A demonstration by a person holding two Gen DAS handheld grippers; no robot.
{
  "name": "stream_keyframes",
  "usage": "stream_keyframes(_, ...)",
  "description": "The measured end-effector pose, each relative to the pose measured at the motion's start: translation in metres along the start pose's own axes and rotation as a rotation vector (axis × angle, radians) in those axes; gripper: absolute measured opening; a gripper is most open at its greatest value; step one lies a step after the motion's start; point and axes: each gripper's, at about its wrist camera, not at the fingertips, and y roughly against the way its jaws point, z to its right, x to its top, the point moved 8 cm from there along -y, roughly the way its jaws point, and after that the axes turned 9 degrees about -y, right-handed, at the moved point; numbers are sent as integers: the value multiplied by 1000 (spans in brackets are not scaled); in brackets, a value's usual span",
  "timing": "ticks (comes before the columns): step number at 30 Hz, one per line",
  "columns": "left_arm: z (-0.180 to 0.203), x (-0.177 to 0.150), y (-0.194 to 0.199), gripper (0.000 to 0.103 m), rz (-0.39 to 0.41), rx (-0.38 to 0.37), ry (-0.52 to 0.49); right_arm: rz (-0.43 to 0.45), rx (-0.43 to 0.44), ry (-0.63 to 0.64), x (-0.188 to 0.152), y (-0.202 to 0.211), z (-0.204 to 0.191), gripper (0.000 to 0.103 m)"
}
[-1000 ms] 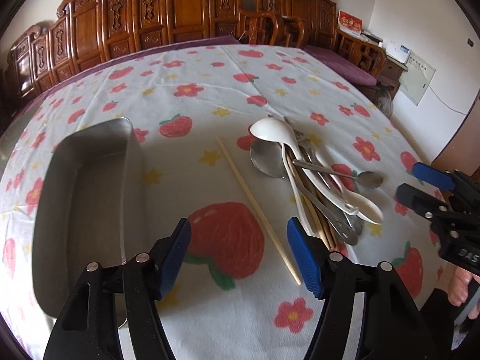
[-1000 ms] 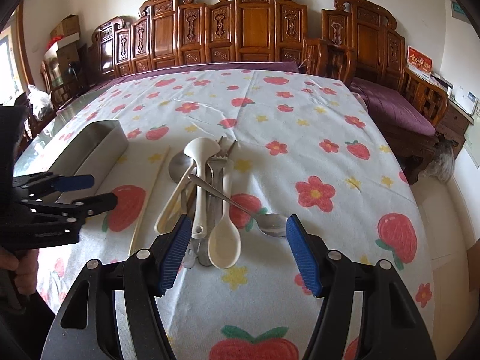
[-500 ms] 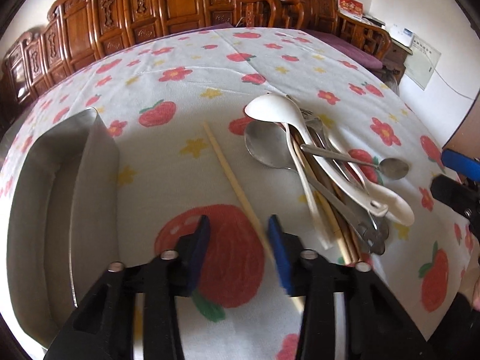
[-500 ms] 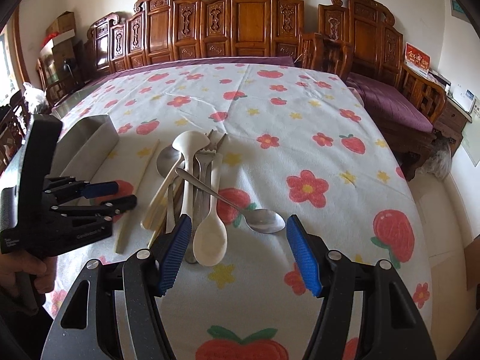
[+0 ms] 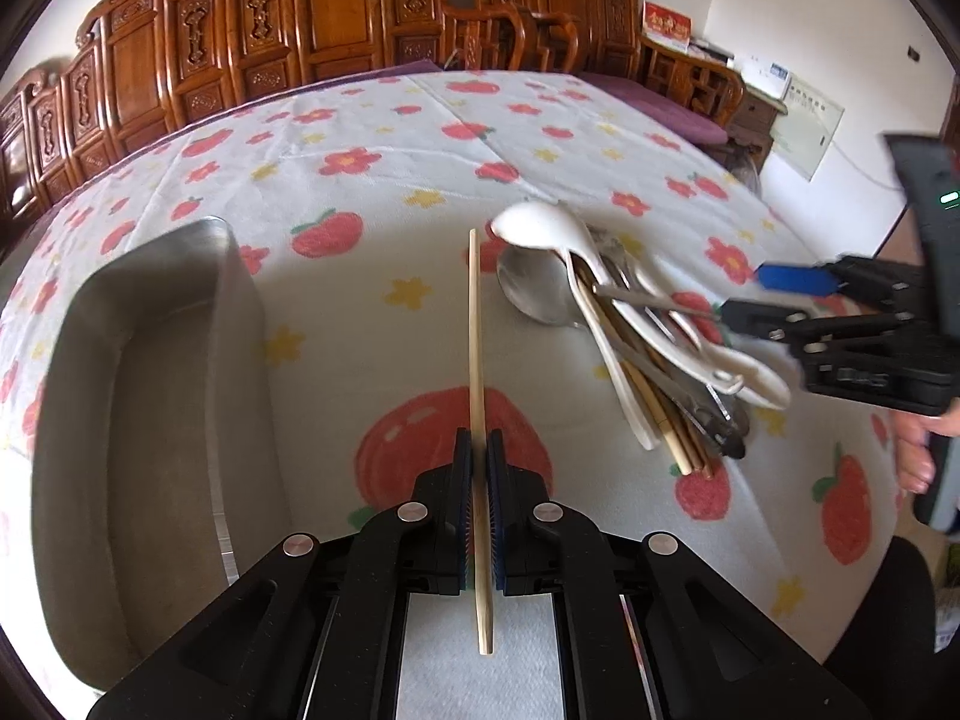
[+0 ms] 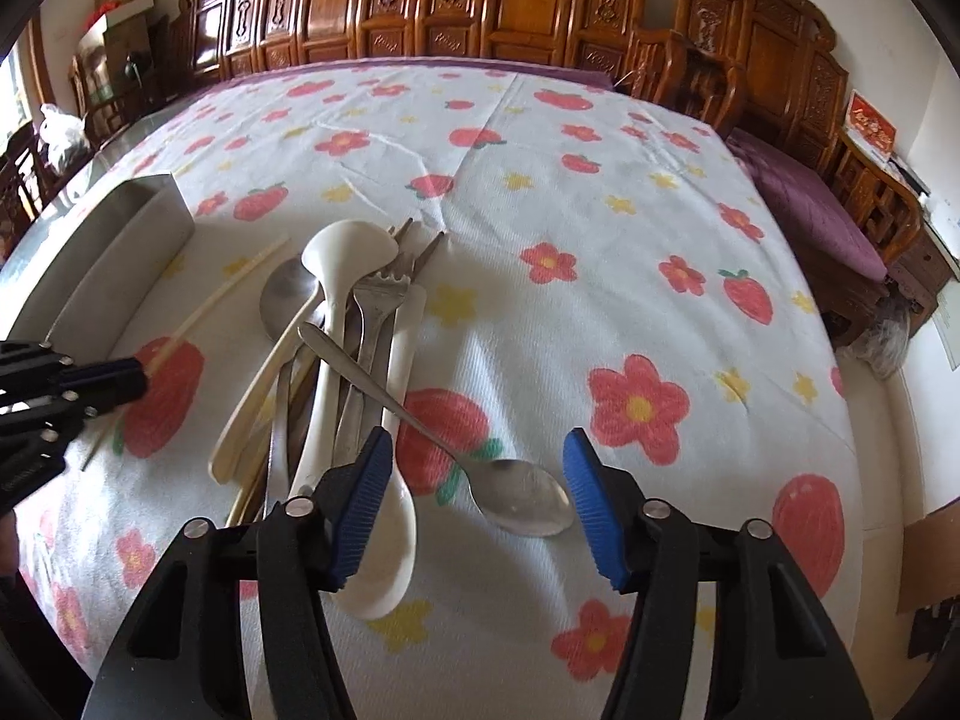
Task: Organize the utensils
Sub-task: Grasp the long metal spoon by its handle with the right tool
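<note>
My left gripper (image 5: pixel 478 450) is shut on a single wooden chopstick (image 5: pixel 474 324), which points straight ahead over the tablecloth. It also shows in the right wrist view (image 6: pixel 216 294), held at the far left. A pile of utensils (image 5: pixel 630 330) lies to its right: white spoons, metal spoons, a fork and more chopsticks. My right gripper (image 6: pixel 477 480) is open, low over the pile's near end, with a small metal spoon (image 6: pixel 516 498) between its fingers. A metal tray (image 5: pixel 150 372) stands at the left.
A strawberry and flower tablecloth (image 6: pixel 600 228) covers the table. Carved wooden chairs (image 6: pixel 540 6) line the far side. The table's right edge drops off beside a purple cushioned bench (image 6: pixel 804 204).
My left gripper moved onto the single chopstick and shut on it. My right gripper moved forward and lower over the utensil pile, still open.
</note>
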Motion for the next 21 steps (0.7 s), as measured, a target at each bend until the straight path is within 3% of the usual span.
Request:
stream_keyframes(6,-5,6,22,4,44,1,14,-99,30,-5,-5,-17,6,53)
stream_keyframes(13,-5,11,37,4,67,9,11,-106,69,-80,-14,-12,16,51)
stream_keyframes(17,-4,13,44,4,78,17,7,-114,127,-135,-17,-6,18,40)
stream_keyframes(21,-4,13,51,4,85,29,8,-124,153,-177,-21,-3,20,16)
